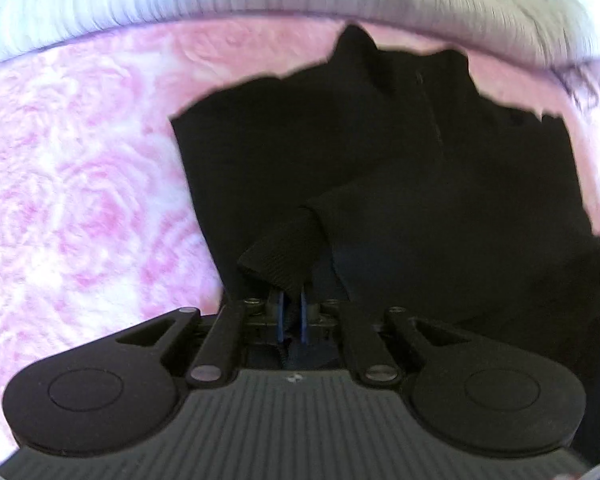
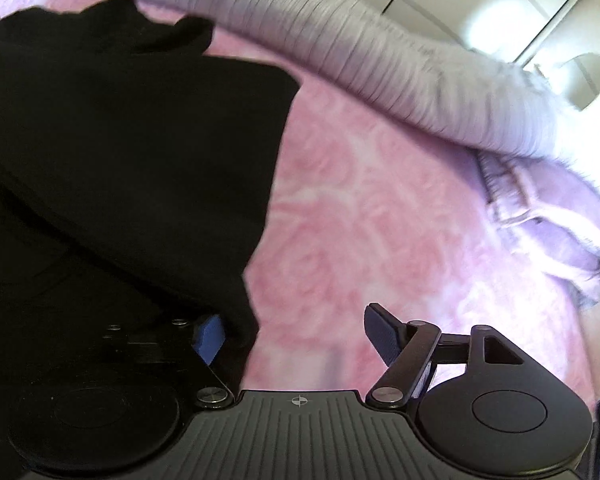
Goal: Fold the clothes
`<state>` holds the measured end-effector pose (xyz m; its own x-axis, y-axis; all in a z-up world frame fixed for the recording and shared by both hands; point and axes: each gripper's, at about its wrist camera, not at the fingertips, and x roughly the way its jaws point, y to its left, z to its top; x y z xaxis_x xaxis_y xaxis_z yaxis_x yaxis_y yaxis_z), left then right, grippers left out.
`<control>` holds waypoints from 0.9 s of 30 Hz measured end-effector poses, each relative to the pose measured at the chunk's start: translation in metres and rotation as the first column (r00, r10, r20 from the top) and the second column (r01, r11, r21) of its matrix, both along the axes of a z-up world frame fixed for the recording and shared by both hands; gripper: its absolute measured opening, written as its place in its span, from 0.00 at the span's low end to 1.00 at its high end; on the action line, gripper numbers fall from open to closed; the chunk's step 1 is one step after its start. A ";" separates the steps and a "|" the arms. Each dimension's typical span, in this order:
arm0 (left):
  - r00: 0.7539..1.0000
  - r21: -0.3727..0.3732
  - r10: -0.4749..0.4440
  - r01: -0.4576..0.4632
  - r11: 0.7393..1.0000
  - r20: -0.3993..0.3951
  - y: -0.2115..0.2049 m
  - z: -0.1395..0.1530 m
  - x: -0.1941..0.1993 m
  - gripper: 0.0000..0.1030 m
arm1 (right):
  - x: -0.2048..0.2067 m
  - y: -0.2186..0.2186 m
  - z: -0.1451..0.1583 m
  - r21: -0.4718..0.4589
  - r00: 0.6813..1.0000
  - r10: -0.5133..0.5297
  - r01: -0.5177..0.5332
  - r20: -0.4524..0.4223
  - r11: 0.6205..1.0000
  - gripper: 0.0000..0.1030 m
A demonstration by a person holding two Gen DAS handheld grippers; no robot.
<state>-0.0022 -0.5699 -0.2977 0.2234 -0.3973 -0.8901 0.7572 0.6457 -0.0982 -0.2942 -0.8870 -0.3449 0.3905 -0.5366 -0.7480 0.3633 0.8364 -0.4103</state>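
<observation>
Left gripper (image 1: 291, 300) clamped on ribbed cuff (image 1: 276, 254) of black garment (image 1: 380, 152). Right gripper (image 2: 296, 334) spread wide, garment edge draped over left finger. Pink rose blanket (image 2: 380, 200) underneath.

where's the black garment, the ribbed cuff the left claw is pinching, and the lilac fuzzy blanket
black garment (image 1: 440, 168), left wrist view, on its flat middle
ribbed cuff (image 1: 278, 254), left wrist view, on the ribbed band just above the claw fingers
lilac fuzzy blanket (image 2: 380, 64), right wrist view, on its rolled ridge
</observation>
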 end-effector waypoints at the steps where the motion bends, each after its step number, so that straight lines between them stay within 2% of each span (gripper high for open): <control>1: 1.000 0.011 -0.012 0.012 1.000 0.000 0.000 -0.003 -0.001 0.06 | 0.001 0.000 0.003 0.010 1.000 -0.003 0.003 -0.002 1.000 0.70; 4: 0.999 0.040 -0.044 0.044 0.998 0.004 0.001 -0.011 -0.002 0.09 | -0.004 0.003 0.023 0.070 0.999 -0.032 0.031 0.011 0.997 0.70; 9: 0.997 0.056 -0.054 0.052 0.997 0.046 0.016 0.005 -0.003 0.09 | -0.022 0.020 0.066 0.181 0.990 -0.094 0.074 0.107 0.981 0.70; 13: 0.992 0.049 -0.068 0.063 0.997 0.103 0.027 0.025 -0.007 0.11 | 0.005 0.001 0.080 0.225 0.979 -0.066 0.022 0.193 0.974 0.69; 14: 0.989 0.036 -0.080 0.076 0.996 0.121 0.025 0.030 -0.009 0.11 | 0.017 -0.007 0.080 0.230 0.977 -0.054 0.004 0.207 0.973 0.68; 16: 0.983 0.013 -0.108 0.107 0.994 0.149 0.020 0.036 -0.013 0.12 | 0.044 -0.020 0.075 0.250 0.975 -0.033 -0.024 0.220 0.968 0.53; 17: 0.981 0.003 -0.127 0.128 0.992 0.150 0.014 0.035 -0.015 0.12 | 0.059 -0.026 0.070 0.253 0.976 -0.024 -0.033 0.218 0.967 0.50; 21: 0.968 0.068 -0.218 0.211 0.975 0.120 -0.013 0.002 -0.018 0.14 | 0.117 -0.051 0.039 0.249 0.984 -0.016 -0.028 0.176 0.968 0.32; 24: 0.961 0.108 -0.256 0.245 0.963 0.107 -0.024 -0.025 -0.018 0.13 | 0.154 -0.077 0.012 0.293 0.989 -0.065 0.024 0.130 0.956 0.30; 27: 0.969 0.068 -0.227 0.221 0.973 0.101 -0.020 -0.026 -0.014 0.13 | 0.157 -0.090 0.010 0.324 0.987 -0.082 0.032 0.141 0.946 0.31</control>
<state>-0.0159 -0.5897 -0.3238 0.2300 -0.3990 -0.8876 0.8874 0.4605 0.0229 -0.1368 -0.9768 -0.3352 0.4878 -0.3040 -0.8184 0.4512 0.8903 -0.0617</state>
